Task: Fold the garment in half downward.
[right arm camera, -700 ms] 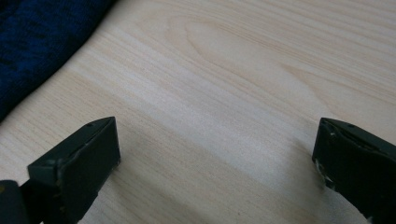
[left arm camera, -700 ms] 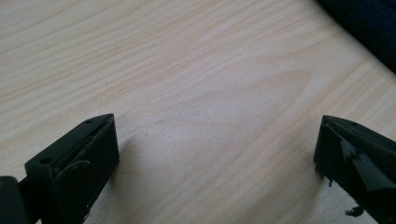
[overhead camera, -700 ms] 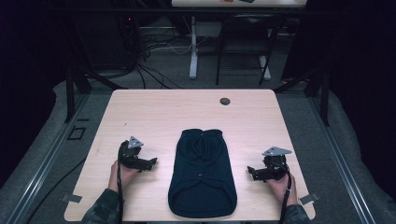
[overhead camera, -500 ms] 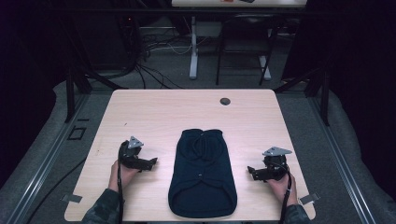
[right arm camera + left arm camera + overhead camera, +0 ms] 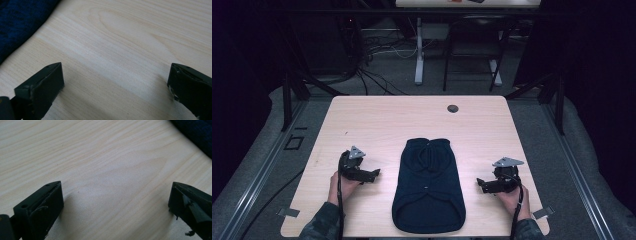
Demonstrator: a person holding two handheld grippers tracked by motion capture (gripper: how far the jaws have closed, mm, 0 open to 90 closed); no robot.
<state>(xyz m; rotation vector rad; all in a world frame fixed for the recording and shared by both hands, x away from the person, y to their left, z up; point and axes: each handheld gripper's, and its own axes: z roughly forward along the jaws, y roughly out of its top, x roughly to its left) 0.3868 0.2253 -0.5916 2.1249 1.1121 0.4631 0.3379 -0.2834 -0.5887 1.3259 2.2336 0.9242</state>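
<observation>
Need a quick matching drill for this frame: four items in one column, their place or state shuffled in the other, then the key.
Column 1:
1. dark blue garment
2. left gripper
3. right gripper
4. round dark grommet

Column 2:
A. far side of the table, right of centre
B. laid flat at the table's middle, near the front edge
C. open, empty, to the right of the garment
D. open, empty, to the left of the garment

Pairs: 1-B, 2-D, 3-C, 4-A

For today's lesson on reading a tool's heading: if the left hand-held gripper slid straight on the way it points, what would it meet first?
Probably the dark blue garment. The left hand-held gripper points across bare table towards its side edge, jaws open and empty.
</observation>
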